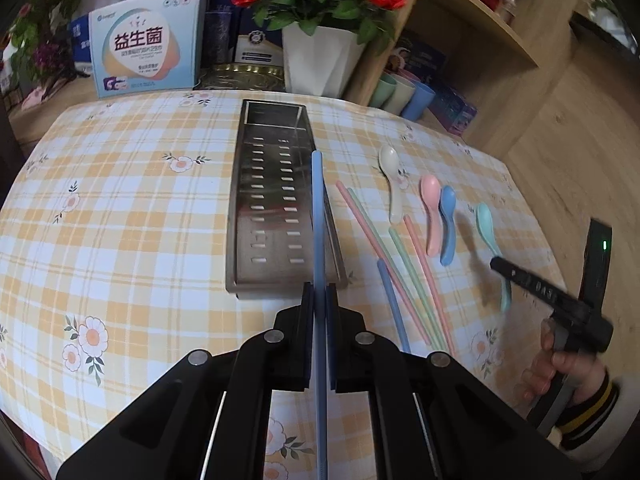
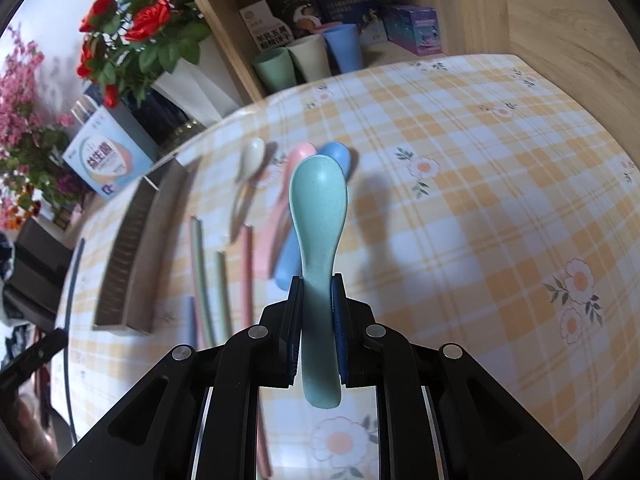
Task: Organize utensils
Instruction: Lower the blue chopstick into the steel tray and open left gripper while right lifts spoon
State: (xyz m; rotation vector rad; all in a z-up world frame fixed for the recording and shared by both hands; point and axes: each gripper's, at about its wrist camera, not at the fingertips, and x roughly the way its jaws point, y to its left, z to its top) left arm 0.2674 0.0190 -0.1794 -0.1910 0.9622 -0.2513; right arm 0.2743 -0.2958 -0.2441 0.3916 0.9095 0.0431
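Meanwhile left tool [image 1: 320, 300] pinches a blue chopstick [image 1: 317, 216] above the tray [image 1: 240, 200]; right tool [image 2: 317, 292] clamps a teal spoon [image 2: 318, 208].

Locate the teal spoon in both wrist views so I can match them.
Left wrist: teal spoon at far right on the checked cloth, its handle end at the right gripper.
Right wrist: teal spoon at centre, clamped by its handle, bowl pointing away.
Shared landmark: blue spoon lying beside the pink spoon.
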